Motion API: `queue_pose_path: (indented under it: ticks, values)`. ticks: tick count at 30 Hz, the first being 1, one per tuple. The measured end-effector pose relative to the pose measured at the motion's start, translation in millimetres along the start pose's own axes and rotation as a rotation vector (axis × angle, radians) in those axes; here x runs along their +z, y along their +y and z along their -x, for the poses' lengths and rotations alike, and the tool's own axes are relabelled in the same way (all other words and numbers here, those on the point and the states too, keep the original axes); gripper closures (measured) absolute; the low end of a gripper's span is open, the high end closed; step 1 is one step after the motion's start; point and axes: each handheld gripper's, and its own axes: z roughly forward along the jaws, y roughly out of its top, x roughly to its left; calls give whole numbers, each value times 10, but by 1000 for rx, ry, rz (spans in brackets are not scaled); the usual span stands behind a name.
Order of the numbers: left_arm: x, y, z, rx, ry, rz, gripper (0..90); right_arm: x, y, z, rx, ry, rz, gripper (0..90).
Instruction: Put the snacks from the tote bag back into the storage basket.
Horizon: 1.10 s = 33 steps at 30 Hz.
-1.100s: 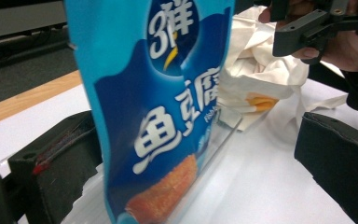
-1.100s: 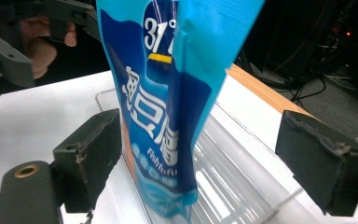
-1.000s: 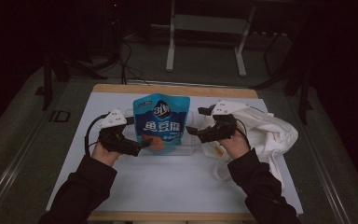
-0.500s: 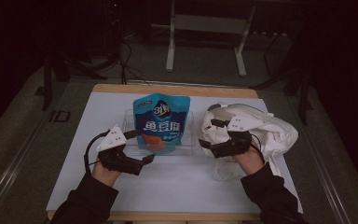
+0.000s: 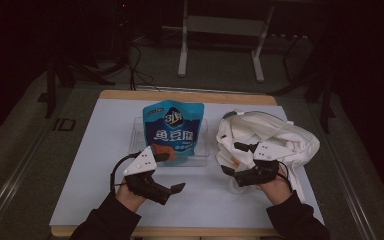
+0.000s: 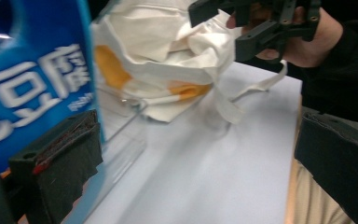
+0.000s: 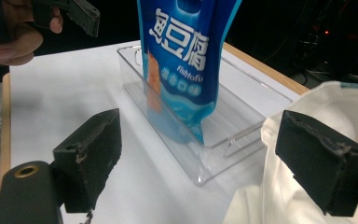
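Pouch (image 5: 173,131): 1, upright in tray (image 5: 202,150) | bag (image 5: 265,137): 1 | grippers: 2, seemingly open

Free room and obstacles. The worktop (image 5: 85,165) lies bare along its left side and across the near strip between the two hands. At centre, a clear plastic tray (image 5: 202,150) holds an upright blue fish-tofu pouch (image 5: 174,131), which blocks passage across the middle. To the right, a crumpled white cloth bag (image 5: 275,137) covers the worktop close beside the tray, leaving a narrow gap between them. The left tongs (image 5: 165,172), jaws parted, stand just in front of the tray; the right tongs (image 5: 232,157), jaws parted, sit at the bag's near-left edge.
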Motion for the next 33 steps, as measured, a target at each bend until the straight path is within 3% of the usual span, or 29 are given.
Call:
queue_pose_path:
  ticks: [6, 17, 23, 28, 33]
  values:
    - [172, 1, 133, 15, -78, -24, 10, -99, -146, -80, 3, -8, 10, 141]
    - [444, -112, 245, 46, -158, -105, 10, -166, -421, -132, 19, -25, -15, 141]
    - [496, -197, 241, 42, -171, -136, 11, -274, -518, -160, 9, -80, -10, 145]
    - [517, -253, 241, 51, -171, -156, 11, -338, -605, -168, 28, -83, -11, 145]
    - [542, -321, 214, 25, -191, -168, 11, -390, -685, -184, 34, -94, -14, 144]
